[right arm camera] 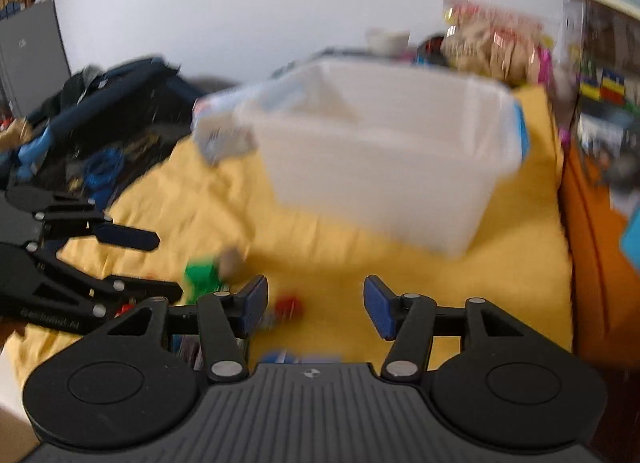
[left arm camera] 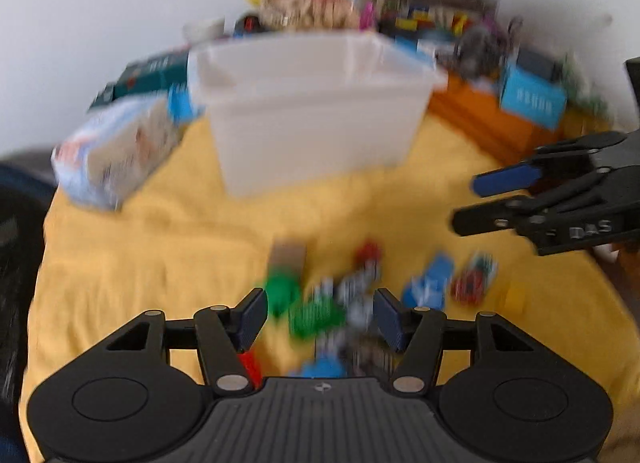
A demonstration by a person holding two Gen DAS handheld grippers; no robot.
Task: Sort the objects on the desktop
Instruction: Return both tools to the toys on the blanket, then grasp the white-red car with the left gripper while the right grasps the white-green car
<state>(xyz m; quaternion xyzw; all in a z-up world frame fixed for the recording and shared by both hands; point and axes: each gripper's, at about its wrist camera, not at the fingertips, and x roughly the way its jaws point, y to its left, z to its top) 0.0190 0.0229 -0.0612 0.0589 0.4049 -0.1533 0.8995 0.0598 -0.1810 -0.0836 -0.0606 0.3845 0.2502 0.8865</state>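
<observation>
Both views are motion-blurred. A pile of small coloured toy pieces lies on the yellow cloth point(left arm camera: 160, 255): green ones point(left arm camera: 316, 315), a red one point(left arm camera: 368, 253), blue ones point(left arm camera: 430, 283). My left gripper point(left arm camera: 320, 319) is open just above the green and grey pieces and holds nothing. My right gripper point(right arm camera: 315, 303) is open and empty over the cloth, with a red piece point(right arm camera: 289, 306) and a green piece point(right arm camera: 202, 275) by its left finger. A white plastic bin point(left arm camera: 308, 111) stands behind the pile; it also shows in the right wrist view point(right arm camera: 384, 151).
A packaged box point(left arm camera: 116, 151) lies left of the bin. An orange box point(left arm camera: 484, 119), snack bags point(left arm camera: 304, 3) and shelf clutter line the back and right. Dark bags point(right arm camera: 100, 119) sit off the cloth's left edge. A yellow block point(left arm camera: 514, 297) lies at right.
</observation>
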